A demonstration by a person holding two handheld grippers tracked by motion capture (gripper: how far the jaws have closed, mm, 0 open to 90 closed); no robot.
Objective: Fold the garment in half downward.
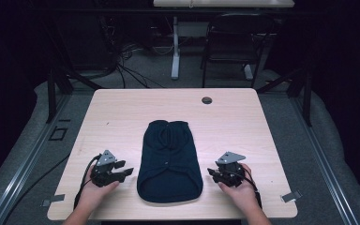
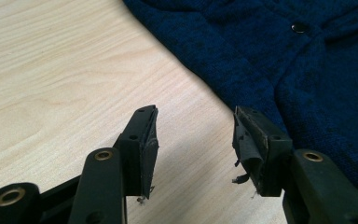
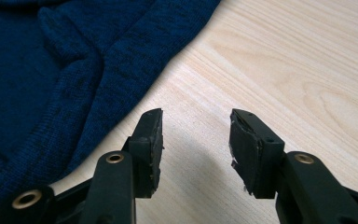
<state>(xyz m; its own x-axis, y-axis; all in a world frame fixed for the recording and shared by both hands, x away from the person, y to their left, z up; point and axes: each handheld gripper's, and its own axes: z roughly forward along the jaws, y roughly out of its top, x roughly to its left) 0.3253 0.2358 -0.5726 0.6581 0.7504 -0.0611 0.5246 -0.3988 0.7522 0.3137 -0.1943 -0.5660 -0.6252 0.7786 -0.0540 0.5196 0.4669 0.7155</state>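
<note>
A dark blue knit garment (image 1: pixel 169 161) lies flat in the middle of the table (image 1: pixel 122 108), nearer the person's edge than the far one. It is folded into a long rounded shape, its narrower end toward the far side and its wider, rounded end toward the person. A seam or placket runs down its centre, and a small dark button (image 2: pixel 299 27) sits on it in the left gripper view. The knit looks fine and slightly mottled in the close views.

The left gripper (image 1: pixel 122 172) rests low at the garment's left side, just beside its edge, held in the person's left hand (image 1: pixel 93 190). Its jaws stand wide apart with bare wood between them; in its own view (image 2: pixel 193 140) the right-hand jaw is at the edge of the cloth, and whether it touches the cloth cannot be told.

The right gripper (image 1: pixel 213 173) sits at the garment's right side, near its lower edge, in the right hand (image 1: pixel 240 190). Its jaws are also wide, with nothing between them; in its own view (image 3: pixel 196 140) the cloth edge runs close past the left-hand jaw, apart from it.

Both grippers point inward at the garment from opposite sides. A cable (image 1: pixel 82 180) trails from the left one toward the person.

A round dark grommet (image 1: pixel 206 100) is set in the table near its far edge. Beyond the table stand a chair (image 1: pixel 234 42) and a white table leg (image 1: pixel 175 47) on the grey floor.
</note>
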